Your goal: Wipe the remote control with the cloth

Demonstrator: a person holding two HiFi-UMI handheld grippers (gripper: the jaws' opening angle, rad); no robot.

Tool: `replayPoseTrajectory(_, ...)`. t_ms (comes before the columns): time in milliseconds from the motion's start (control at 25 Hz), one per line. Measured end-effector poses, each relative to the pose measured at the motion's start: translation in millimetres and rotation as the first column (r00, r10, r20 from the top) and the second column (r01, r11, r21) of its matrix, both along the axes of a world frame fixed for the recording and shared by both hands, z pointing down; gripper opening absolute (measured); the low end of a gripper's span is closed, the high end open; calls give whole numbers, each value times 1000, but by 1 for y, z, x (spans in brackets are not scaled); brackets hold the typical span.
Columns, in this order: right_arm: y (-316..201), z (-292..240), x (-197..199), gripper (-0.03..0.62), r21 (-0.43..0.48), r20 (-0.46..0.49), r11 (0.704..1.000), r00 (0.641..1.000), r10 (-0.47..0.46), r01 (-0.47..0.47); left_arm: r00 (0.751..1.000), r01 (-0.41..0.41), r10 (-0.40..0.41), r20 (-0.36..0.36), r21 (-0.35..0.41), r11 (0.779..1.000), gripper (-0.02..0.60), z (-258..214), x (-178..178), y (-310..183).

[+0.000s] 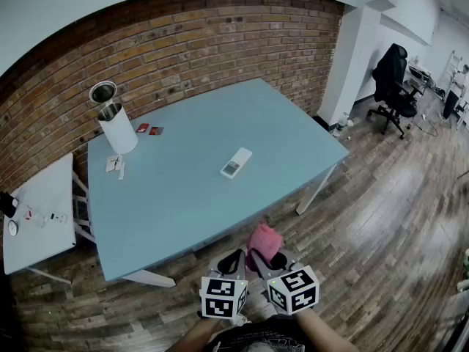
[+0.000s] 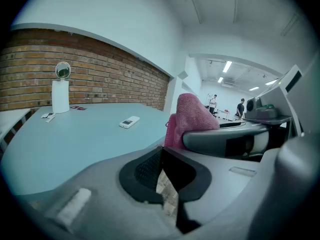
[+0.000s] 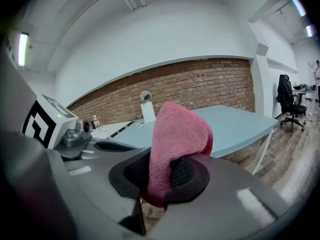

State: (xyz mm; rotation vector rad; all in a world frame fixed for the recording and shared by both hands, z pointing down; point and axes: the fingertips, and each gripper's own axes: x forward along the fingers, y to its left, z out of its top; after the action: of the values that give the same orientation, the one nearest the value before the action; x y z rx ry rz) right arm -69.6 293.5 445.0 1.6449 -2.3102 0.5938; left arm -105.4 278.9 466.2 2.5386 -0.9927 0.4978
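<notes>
A white remote control [image 1: 236, 163] lies flat near the middle of the light blue table [image 1: 183, 196]; it also shows far off in the left gripper view as the remote [image 2: 129, 122]. My right gripper [image 1: 258, 259] is shut on a folded pink cloth [image 1: 264, 243], which stands up between its pads [image 3: 186, 173] as the cloth [image 3: 176, 144]. My left gripper [image 1: 236, 259] is shut with nothing between its jaws [image 2: 161, 176]. Both grippers hang side by side before the table's near edge, well short of the remote. The cloth [image 2: 190, 121] pokes up at the left gripper's right.
A white cylinder with a round mirror [image 1: 113, 119] stands at the table's far left, with small red items [image 1: 149, 130] and white bits [image 1: 115, 164] nearby. A small white side table [image 1: 37, 218] sits to the left. A black office chair [image 1: 390, 83] stands at the far right. A brick wall [image 1: 183, 42] runs behind.
</notes>
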Motion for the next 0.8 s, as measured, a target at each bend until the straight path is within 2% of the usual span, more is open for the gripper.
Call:
replayPoseTrajectory(560,-13,6,-21,66,-13,-2,999,1000,-29,29,1000,9,-10,-13,-16,1000,0,4,-14,-18)
replayPoseTrajectory(800,-32,16,-9,66,-18,17,1000,1000,-10,10,1000,1,-1,4,-19,1000,0,14,-5,-36)
